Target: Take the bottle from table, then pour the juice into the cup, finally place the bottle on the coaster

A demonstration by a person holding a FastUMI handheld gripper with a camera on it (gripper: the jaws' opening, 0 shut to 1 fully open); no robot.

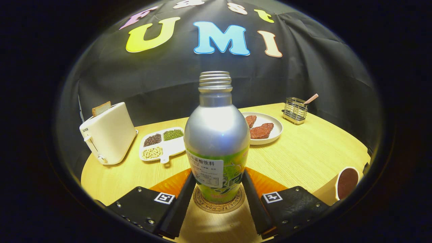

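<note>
Gripper (pixel 217 189) clasps bottle (pixel 217 135) on coaster (pixel 218 205) — toaster (pixel 109 133) marked SUPOR

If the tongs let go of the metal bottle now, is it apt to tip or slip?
The bottle probably stays upright: it stands centred on the coaster. Its tall, narrow shape may tip if nudged. The smooth metal looks slippery, and the tongs hold it at both sides.

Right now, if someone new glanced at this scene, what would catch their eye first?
First, the tall silver aluminium bottle with a green label, cap off, standing upright on the round cork coaster, with the gripper closing its fingers against both sides. Behind it on the light wooden table sit a cream toaster holding a bread slice and a white plate of reddish-brown patties. Off to the fingers' right is a cup filled with dark juice.
</note>
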